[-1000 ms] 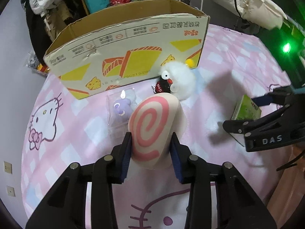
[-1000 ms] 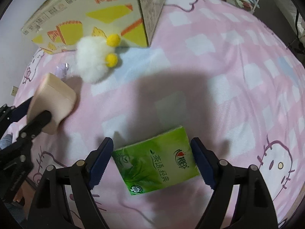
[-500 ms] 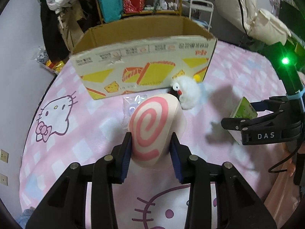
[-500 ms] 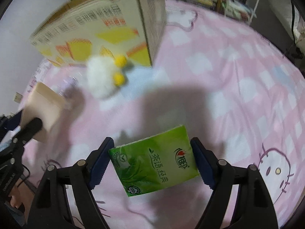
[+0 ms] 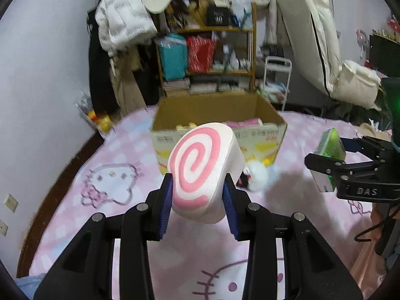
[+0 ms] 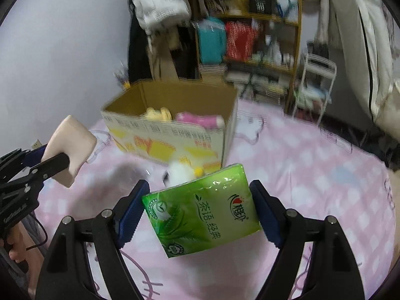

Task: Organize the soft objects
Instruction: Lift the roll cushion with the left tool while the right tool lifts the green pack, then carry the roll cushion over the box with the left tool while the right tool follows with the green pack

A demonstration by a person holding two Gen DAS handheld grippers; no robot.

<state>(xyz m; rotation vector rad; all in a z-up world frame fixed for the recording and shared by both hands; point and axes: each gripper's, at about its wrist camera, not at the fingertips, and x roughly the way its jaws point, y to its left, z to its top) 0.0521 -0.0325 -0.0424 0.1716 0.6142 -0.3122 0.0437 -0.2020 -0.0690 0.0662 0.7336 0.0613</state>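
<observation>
Glossy plastic tissue pack; matt cardboard box.

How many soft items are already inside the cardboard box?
2 visible: a yellow plush at the left of the box and a pink item to its right. Others may be hidden below the rim.

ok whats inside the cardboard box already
In the cardboard box a yellow soft toy and a pink one show above the near wall. That wall hides anything lower down.

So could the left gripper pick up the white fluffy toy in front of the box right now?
Probably not: the left gripper is shut on the swirl cushion, so its fingers are full. The white fluffy toy lies unobstructed on the bedspread by the cardboard box.
</observation>
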